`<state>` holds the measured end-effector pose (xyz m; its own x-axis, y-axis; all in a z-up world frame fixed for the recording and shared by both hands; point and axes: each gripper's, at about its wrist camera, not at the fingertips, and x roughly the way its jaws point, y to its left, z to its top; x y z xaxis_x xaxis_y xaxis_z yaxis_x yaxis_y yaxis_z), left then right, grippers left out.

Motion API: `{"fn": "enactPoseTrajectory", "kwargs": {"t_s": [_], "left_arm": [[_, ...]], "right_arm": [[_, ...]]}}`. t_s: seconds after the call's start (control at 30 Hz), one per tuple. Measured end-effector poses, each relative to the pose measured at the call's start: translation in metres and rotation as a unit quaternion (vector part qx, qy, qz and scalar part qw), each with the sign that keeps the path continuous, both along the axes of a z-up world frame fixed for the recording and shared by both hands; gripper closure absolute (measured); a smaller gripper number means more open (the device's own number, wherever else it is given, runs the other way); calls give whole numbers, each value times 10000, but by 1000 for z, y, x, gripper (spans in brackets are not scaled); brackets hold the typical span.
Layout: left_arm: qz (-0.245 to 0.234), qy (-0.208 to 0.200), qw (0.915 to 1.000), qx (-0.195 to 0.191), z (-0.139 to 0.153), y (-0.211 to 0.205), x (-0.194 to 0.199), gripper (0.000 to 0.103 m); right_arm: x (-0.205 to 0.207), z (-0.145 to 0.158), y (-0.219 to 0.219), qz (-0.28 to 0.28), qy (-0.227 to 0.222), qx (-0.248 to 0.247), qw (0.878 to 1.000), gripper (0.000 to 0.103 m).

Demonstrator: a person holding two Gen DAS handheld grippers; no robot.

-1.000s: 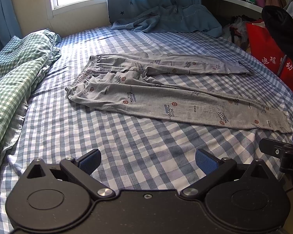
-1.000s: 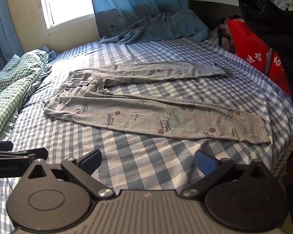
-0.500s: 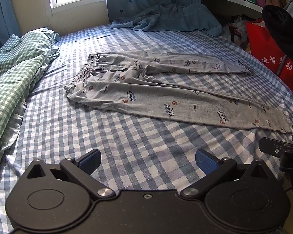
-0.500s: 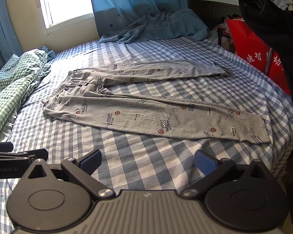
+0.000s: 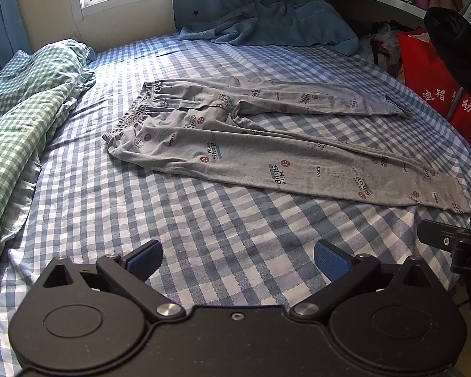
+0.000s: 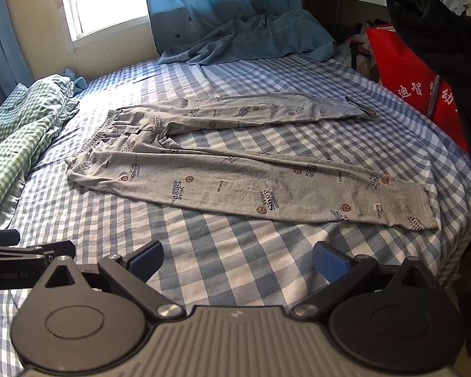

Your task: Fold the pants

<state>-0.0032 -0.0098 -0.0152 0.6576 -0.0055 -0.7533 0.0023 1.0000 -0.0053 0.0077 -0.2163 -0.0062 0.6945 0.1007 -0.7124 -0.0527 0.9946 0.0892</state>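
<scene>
Grey printed pants [image 5: 267, 154] lie spread flat on the blue checked bed sheet [image 5: 204, 235], waistband at the left, two legs splayed apart toward the right. They also show in the right wrist view [image 6: 235, 182]. My left gripper [image 5: 238, 259] is open and empty, above the sheet in front of the pants' near leg. My right gripper [image 6: 238, 259] is open and empty, also short of the near leg. Each gripper shows at the edge of the other's view: the right one [image 5: 449, 242], the left one [image 6: 22, 251].
A green checked duvet [image 5: 18, 110] is bunched along the bed's left side. A blue blanket [image 5: 276, 25] lies at the head under the curtains. A red bag [image 5: 433, 88] and dark hanging clothes [image 5: 461, 50] stand past the bed's right edge.
Both grippers have moved slightly forward toward the pants; the pants look a little nearer. Both stay open. The pants have not moved.
</scene>
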Motion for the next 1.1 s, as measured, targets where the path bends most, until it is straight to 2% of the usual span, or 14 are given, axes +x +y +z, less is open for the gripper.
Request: {"fn": "enactPoseTrajectory", "kwargs": {"t_s": [0.17, 0.3, 0.47, 0.57, 0.73, 0.93, 1.1], "left_arm": [[19, 156, 9999, 0, -7, 2, 5, 1], [42, 366, 9993, -38, -5, 15, 30, 1], [122, 518, 9986, -27, -11, 22, 58, 1], [159, 568, 9982, 65, -9, 31, 91, 1], [253, 444, 9985, 179, 2, 50, 158, 1], [285, 246, 9987, 355, 23, 76, 273, 1], [-25, -57, 9963, 856, 33, 95, 381, 1]], "right_arm": [[9, -1, 0, 77, 107, -87, 9999, 0], [22, -3, -3, 148, 211, -90, 9996, 0], [56, -9, -7, 377, 320, -105, 9987, 0], [86, -10, -9, 577, 318, -68, 9978, 0], [155, -6, -12, 996, 164, -80, 9949, 0], [267, 3, -12, 1645, -170, -148, 9861, 0], [364, 1, -5, 2214, -260, -275, 9744, 0]]}}
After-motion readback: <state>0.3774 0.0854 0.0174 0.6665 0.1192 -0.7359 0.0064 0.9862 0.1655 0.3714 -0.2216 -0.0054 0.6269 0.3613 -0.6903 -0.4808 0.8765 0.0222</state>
